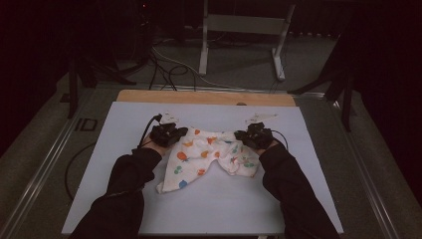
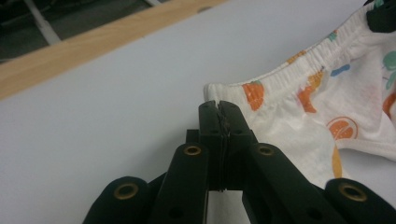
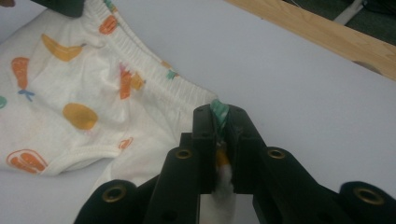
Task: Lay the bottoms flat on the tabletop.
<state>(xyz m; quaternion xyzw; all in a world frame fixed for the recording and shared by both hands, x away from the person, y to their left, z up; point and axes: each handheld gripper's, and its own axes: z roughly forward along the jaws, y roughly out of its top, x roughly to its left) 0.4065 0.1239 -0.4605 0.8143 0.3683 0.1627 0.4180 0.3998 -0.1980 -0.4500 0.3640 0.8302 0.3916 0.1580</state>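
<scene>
- High view is showing a small white garment [image 1: 209,154] printed with orange, green and blue fruit, lying toward the far half of the white board [image 1: 124,199], midway between its left and right edges, with its elastic waistband facing the far edge and one leg trailing toward the near left.
- The right gripper [image 3: 219,112] is pinching the waistband's corner; cloth is bunching between its closed jaws, with a green print poking out at the tips.
- The left gripper [image 2: 218,105] is sitting at the waistband's other corner, its jaws pressed together; whether any cloth is caught between them I cannot tell.
- Dark-sleeved forearms are coming in from the board's near edge, one to each end of the waistband.
- A wooden strip [image 1: 204,97] is running along the board's far edge.
</scene>
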